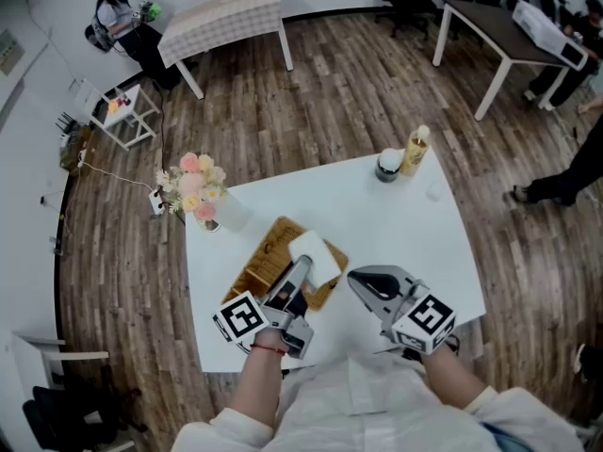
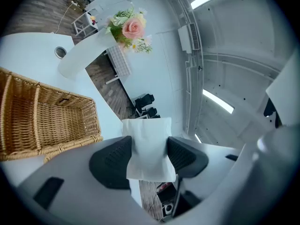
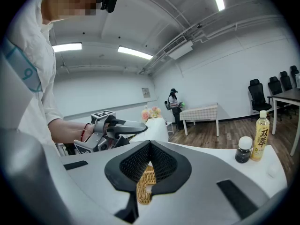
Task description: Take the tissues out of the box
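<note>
A flat wicker basket (image 1: 259, 269) lies on the white table (image 1: 415, 229), near its front left. My left gripper (image 1: 303, 267) reaches over the basket's right end and is shut on a white folded tissue (image 1: 317, 256). In the left gripper view the tissue (image 2: 146, 131) stands pinched between both pads of the gripper (image 2: 149, 150), and the basket (image 2: 47, 116) lies to the left. My right gripper (image 1: 354, 279) hovers just right of the tissue, shut and empty. In the right gripper view its jaws (image 3: 149, 146) meet, with the basket's edge (image 3: 145, 187) showing below them.
A vase of pink flowers (image 1: 196, 191) stands at the table's far left corner. A yellow bottle (image 1: 414, 151) and a dark jar (image 1: 387, 167) stand at the far right. Other tables, chairs and people stand on the wood floor beyond.
</note>
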### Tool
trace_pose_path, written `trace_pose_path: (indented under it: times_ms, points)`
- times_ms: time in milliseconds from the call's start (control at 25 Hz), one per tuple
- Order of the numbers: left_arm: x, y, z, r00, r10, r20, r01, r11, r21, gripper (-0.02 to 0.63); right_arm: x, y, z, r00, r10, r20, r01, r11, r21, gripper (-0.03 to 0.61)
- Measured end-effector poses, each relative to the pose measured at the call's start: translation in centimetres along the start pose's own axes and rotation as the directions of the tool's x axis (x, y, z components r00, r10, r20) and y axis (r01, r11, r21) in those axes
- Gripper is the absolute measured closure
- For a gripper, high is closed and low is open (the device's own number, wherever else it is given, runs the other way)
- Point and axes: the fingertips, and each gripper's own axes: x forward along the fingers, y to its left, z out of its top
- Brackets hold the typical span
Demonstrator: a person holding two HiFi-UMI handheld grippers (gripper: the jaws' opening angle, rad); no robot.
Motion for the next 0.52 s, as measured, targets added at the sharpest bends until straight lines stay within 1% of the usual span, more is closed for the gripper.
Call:
trace_pose_path:
  times_ms: [240, 520]
  points:
    - [0.09, -0.06, 0.25, 1.0, -0.004, 0.001, 0.004, 1.0, 0.003, 0.374, 0.26, -0.09, 0.09, 1.0, 0.008, -0.001, -0.008, 1.0, -0.012, 0.548]
    - [0.01, 0.14, 0.21, 1.0, -0.004, -0.002, 0.004, 1.0, -0.005, 0.374, 0.36, -0.06, 0.09, 1.0, 0.003, -0.003, -0.003, 1.0, -0.003, 0.548]
